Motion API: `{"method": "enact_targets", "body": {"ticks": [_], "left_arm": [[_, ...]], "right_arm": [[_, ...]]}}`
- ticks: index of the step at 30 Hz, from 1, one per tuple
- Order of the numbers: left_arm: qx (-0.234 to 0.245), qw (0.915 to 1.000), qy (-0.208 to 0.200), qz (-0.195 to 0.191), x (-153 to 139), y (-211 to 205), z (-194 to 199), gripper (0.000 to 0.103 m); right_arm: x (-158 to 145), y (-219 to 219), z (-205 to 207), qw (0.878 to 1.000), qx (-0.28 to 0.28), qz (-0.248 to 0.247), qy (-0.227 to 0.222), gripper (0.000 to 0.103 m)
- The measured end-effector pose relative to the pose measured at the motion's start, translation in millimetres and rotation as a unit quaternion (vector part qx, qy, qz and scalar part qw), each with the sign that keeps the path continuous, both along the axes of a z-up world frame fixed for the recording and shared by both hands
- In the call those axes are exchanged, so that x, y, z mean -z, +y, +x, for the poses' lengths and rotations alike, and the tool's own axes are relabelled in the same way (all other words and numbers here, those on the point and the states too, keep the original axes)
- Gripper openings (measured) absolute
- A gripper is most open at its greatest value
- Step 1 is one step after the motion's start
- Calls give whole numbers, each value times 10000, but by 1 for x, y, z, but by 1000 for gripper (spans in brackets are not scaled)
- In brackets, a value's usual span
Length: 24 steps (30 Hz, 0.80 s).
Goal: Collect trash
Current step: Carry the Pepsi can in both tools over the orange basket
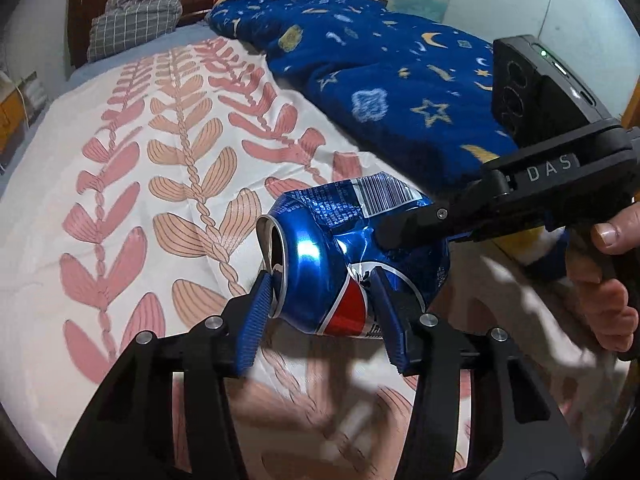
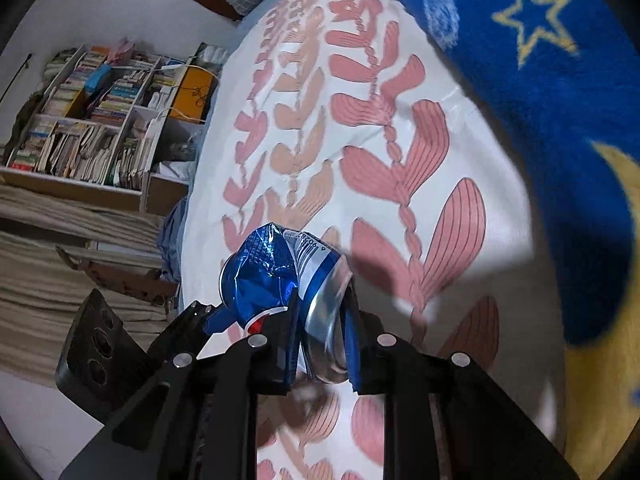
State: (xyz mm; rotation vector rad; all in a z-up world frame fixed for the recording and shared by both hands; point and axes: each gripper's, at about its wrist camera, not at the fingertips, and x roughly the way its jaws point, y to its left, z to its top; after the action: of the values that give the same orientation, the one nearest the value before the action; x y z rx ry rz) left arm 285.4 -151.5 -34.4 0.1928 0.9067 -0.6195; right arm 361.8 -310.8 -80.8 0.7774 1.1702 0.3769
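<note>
A crushed blue Pepsi can (image 1: pixel 340 256) is held above the leaf-patterned bed sheet (image 1: pixel 168 168). My left gripper (image 1: pixel 320 296) has its blue pads on both sides of the can's open-top half, touching it. My right gripper (image 2: pixel 322 320) is shut on the can's crumpled bottom end (image 2: pixel 316 300); in the left wrist view its black finger (image 1: pixel 412 224) reaches in from the right onto the can. In the right wrist view the left gripper's fingers (image 2: pixel 208 316) show at the can's far end.
A blue blanket with stars and moons (image 1: pixel 384 80) lies along the bed's right side. A grey checked pillow (image 1: pixel 136 16) sits at the headboard. A bookshelf full of books (image 2: pixel 104 120) stands beside the bed. A hand (image 1: pixel 604 280) holds the right gripper's handle.
</note>
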Motion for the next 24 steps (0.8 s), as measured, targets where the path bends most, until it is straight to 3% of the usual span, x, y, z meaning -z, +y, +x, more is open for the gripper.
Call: {"method": "enact_targets", "body": {"ticks": [10, 18, 24], "left_arm": [[66, 9992, -340, 191, -67, -14, -92, 50], [122, 9982, -505, 281, -120, -48, -195, 48], [439, 9966, -584, 385, -137, -80, -270, 47]], "right_arm": [[-81, -5, -107, 9981, -255, -192, -524, 20], [-137, -30, -240, 9970, -184, -167, -730, 19], [-162, -62, -352, 9973, 78, -104, -726, 19]]}}
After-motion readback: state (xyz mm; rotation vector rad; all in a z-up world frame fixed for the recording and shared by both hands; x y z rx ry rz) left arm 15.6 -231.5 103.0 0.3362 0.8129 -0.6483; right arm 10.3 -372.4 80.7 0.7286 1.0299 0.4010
